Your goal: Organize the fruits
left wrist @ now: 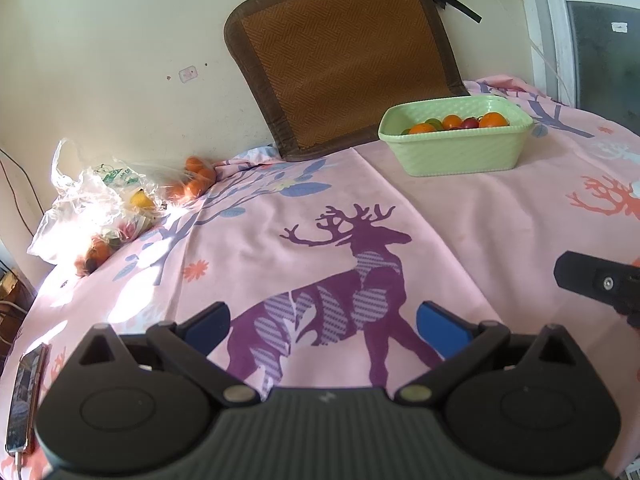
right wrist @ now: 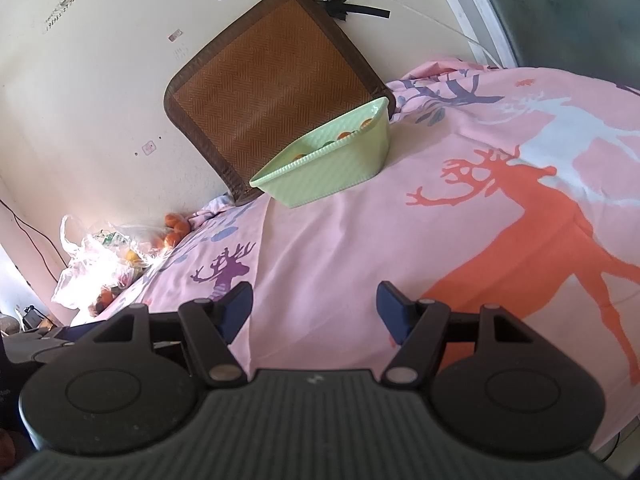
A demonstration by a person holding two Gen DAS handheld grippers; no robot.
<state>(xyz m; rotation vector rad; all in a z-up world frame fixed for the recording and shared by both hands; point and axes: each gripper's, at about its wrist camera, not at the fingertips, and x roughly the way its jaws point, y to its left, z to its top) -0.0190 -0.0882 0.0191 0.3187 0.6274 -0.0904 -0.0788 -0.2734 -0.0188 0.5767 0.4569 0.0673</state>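
Both the left gripper (left wrist: 323, 326) and right gripper (right wrist: 315, 306) are wide open and empty, so oranges (left wrist: 196, 178) could roll from the slippery plastic bag (left wrist: 92, 196).

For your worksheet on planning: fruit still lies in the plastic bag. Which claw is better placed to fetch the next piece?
Probably the left claw: open, empty, and on the side of the bag. The right claw, also open, sits nearer the basket.
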